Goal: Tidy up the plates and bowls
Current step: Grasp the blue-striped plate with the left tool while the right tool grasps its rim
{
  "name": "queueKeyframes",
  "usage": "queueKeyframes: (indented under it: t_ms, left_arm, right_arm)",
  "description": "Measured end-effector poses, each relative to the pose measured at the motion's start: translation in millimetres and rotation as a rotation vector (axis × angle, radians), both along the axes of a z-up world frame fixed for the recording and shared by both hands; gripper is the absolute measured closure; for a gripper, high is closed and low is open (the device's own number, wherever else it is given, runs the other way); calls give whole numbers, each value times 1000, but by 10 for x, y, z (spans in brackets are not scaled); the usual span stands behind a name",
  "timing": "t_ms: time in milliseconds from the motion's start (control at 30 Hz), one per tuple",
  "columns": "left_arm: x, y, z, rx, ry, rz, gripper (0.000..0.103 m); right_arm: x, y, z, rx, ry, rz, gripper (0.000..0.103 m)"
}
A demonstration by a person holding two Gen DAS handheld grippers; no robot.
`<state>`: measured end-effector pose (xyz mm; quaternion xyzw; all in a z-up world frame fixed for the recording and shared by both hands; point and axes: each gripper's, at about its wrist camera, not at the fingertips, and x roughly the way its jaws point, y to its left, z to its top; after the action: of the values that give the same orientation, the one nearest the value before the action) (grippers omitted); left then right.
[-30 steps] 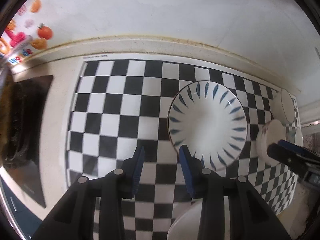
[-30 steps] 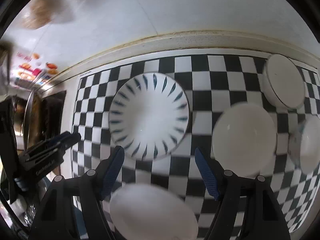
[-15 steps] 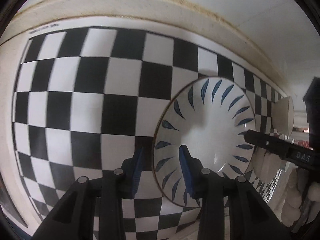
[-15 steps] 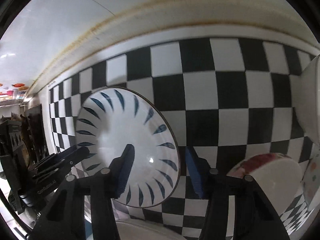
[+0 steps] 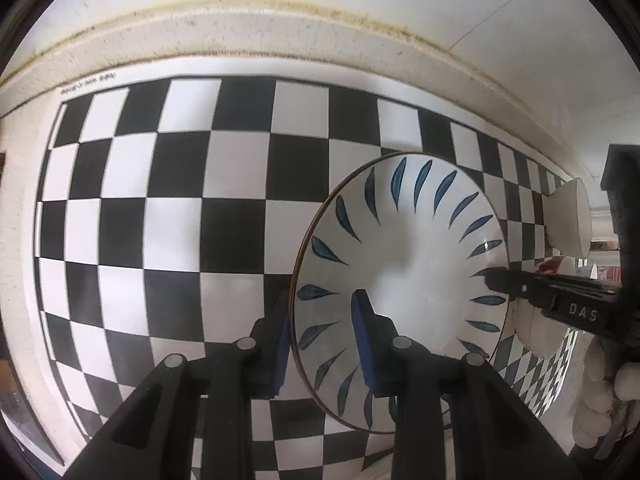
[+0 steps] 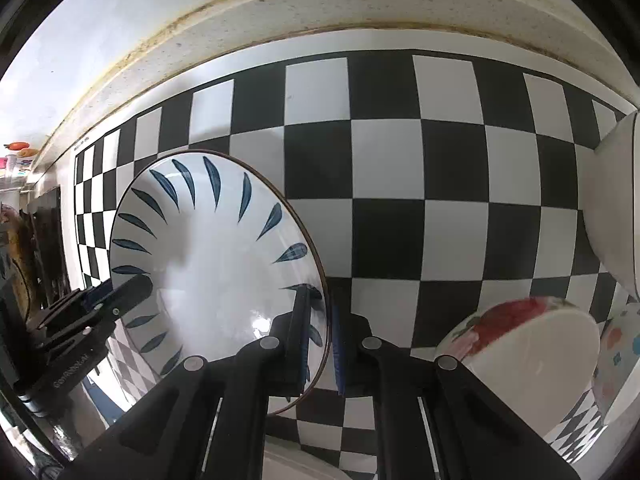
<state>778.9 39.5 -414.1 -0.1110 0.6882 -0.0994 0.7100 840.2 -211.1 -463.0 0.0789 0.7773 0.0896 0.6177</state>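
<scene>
A white plate with blue leaf marks (image 5: 404, 264) sits on the black-and-white checkered mat (image 5: 180, 220). My left gripper (image 5: 322, 344) straddles the plate's left rim, one finger outside and one inside, with a wide gap still showing between the pads. My right gripper (image 6: 320, 332) straddles the plate (image 6: 216, 264) at its right rim, pads close against the rim on both sides. Each gripper shows in the other's view, at opposite edges of the plate.
A white bowl with a red pattern (image 6: 520, 344) lies right of my right gripper. A white bowl (image 6: 616, 208) stands at the far right; it also shows in the left wrist view (image 5: 570, 216). Another white dish (image 6: 296, 460) sits near the front edge. A wall ledge (image 5: 280, 36) runs behind the mat.
Both grippers have come down and in from above the mat to the patterned plate. Each now has its fingers over an opposite rim, and the right gripper has narrowed onto it.
</scene>
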Motion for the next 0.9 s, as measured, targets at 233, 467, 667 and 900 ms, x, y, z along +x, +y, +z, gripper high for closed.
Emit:
queueKeyframes:
  t_ms: [233,467,667,900]
  left_arm:
    - [-147,41,304,3,-48,-6,77]
    - [-515,-8,635,26,-89,-28,77]
    - [-940,-100,900,33,-111,-36,77]
    - [-1461,-263,1061,47,-122,-70,77]
  right_arm:
    - [-158,-29,338,35,-52,-6,92]
    - [-511,-97,861,71,-118,11,93]
    - [-960,-145,1224,87,-161,30,93]
    - [-1642,-412,1308,109,-151,30,93]
